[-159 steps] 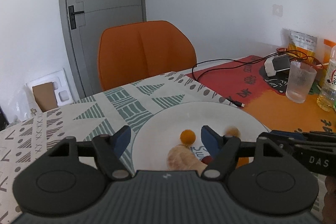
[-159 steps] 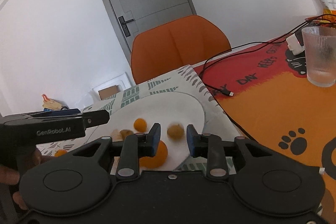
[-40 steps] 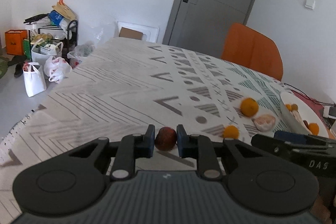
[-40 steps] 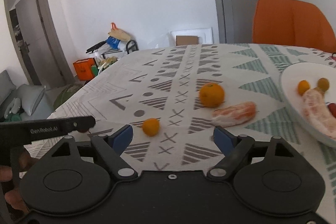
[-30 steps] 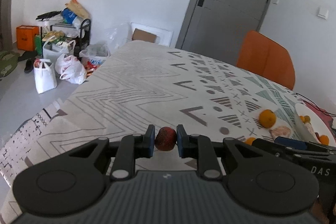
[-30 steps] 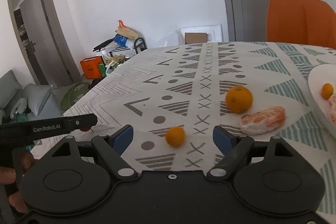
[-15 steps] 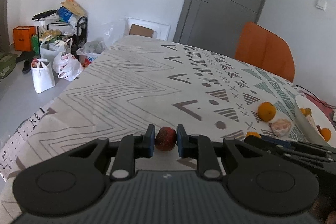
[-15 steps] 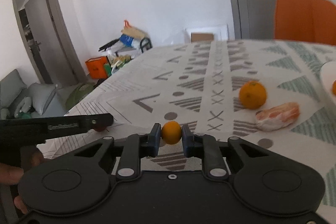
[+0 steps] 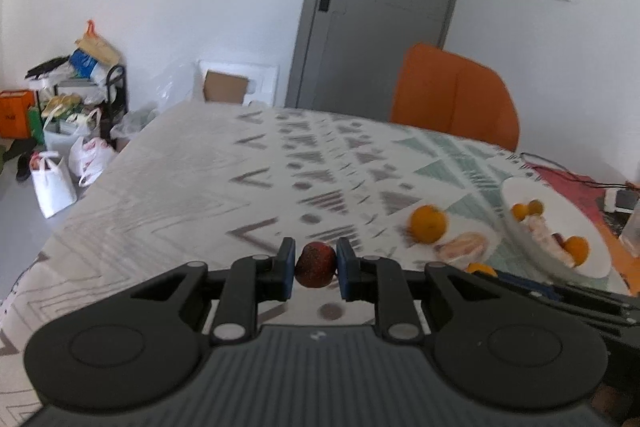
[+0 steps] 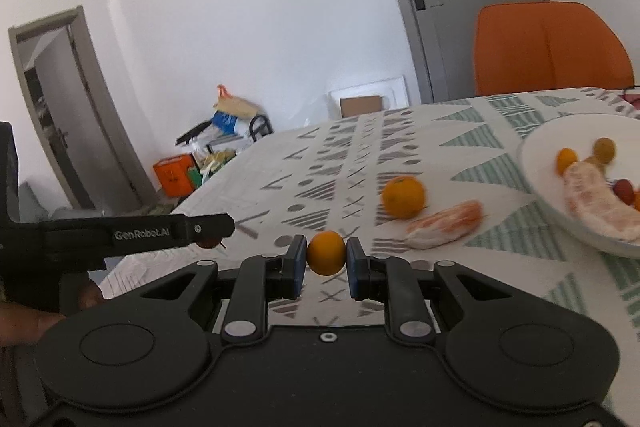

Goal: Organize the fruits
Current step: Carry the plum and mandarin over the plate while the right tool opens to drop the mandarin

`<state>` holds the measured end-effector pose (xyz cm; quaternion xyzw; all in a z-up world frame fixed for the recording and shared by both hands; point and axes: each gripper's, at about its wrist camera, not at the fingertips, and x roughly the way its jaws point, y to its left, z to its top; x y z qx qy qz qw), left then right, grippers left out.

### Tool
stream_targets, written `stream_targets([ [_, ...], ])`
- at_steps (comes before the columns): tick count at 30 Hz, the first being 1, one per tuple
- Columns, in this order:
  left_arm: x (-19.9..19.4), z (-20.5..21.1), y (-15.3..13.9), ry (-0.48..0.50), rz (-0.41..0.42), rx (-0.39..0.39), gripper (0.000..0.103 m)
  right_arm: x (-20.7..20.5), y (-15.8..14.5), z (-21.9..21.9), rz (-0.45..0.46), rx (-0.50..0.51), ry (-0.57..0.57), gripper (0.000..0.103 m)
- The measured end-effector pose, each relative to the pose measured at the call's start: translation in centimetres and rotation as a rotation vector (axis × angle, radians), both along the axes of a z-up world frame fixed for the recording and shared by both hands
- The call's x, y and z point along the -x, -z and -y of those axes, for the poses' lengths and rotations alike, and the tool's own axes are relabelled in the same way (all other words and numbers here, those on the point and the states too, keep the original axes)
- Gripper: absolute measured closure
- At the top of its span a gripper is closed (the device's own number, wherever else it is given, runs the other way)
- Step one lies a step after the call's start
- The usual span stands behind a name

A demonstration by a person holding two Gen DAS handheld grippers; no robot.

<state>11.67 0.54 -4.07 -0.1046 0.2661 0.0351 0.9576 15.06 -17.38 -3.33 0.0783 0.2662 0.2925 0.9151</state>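
With the left gripper (image 9: 316, 269) clamped on a dark red fruit (image 9: 315, 264) and the right gripper (image 10: 326, 259) clamped on a small orange (image 10: 326, 252), both near frame centre, each should travel gently toward the white plate (image 10: 538, 187) at right, releasing only above it.

Both grippers tilt slightly downward: the left gripper (image 9: 316, 270) pinches a dark red fruit (image 9: 315, 264), the right gripper (image 10: 326, 259) a small orange (image 10: 326, 253).

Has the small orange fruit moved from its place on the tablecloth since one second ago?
Yes. The small orange fruit lay on the tablecloth before; now the right hand-held gripper is shut on it and holds it above the cloth.
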Motion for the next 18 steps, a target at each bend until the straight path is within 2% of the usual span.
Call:
stream_targets([
  [18,-1.3,5.9,-3.5,0.133,0.094,-0.026,0.083,0.0,-1.6,6.5,0.077,-0.024,0.136,0.084],
])
